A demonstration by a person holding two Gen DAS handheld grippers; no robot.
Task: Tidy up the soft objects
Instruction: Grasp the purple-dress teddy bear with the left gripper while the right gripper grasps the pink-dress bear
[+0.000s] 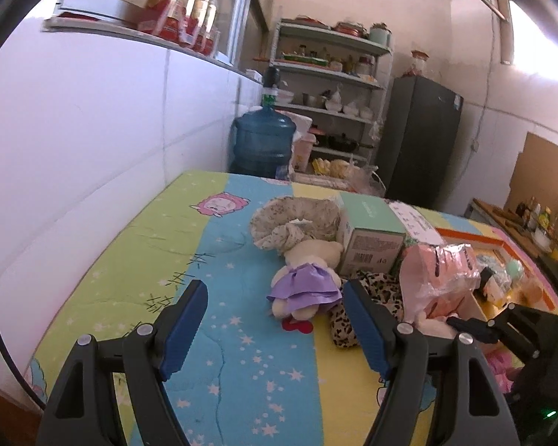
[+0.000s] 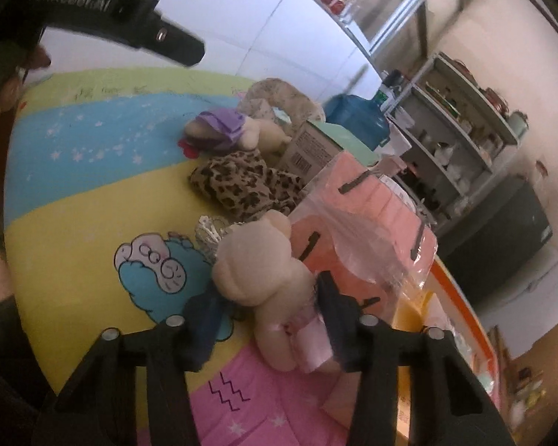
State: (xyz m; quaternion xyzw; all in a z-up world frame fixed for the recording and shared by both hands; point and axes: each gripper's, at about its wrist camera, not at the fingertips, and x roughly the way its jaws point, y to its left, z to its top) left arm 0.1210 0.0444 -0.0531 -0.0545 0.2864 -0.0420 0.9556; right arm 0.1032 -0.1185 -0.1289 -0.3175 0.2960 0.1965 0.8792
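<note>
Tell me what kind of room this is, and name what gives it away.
Probably a home kitchen or storeroom doubling as living space. An open shelf rack holds bowls, jars and pots, a blue water jug stands beside it, and a dark fridge sits in the corner behind a cartoon-print quilt.

text: "GenRobot.AI", blurred | on: left gripper (image 2: 175,42) body | box (image 1: 372,238) print: unreadable
</note>
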